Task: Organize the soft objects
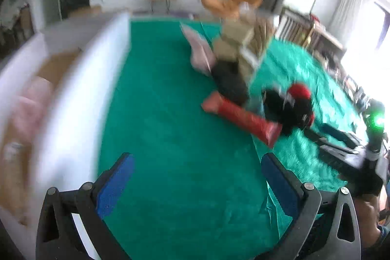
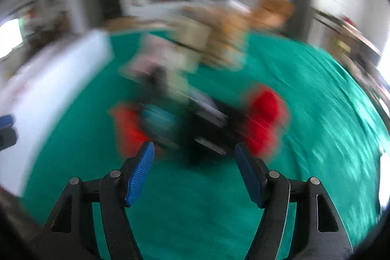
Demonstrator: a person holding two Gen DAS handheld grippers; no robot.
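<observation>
Across the middle of the green cloth (image 1: 175, 113), a blurred heap of soft objects (image 1: 234, 70) is lying: tan, pink and black pieces, with a red roll (image 1: 243, 117) and a red-and-black item (image 1: 292, 104) at its near end. Along the cloth's left edge a white box (image 1: 73, 94) is standing. Both the left gripper (image 1: 197, 187) and the right gripper (image 2: 195, 177) are hanging over bare cloth, fingers (image 1: 114, 187) spread apart and gripping nothing.

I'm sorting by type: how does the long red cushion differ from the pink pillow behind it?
The long red cushion is narrow and lies flat; the pink pillow is broader, paler and leans against the pile. The cushion lies nearer the camera. Both rest on the green cloth.
</observation>
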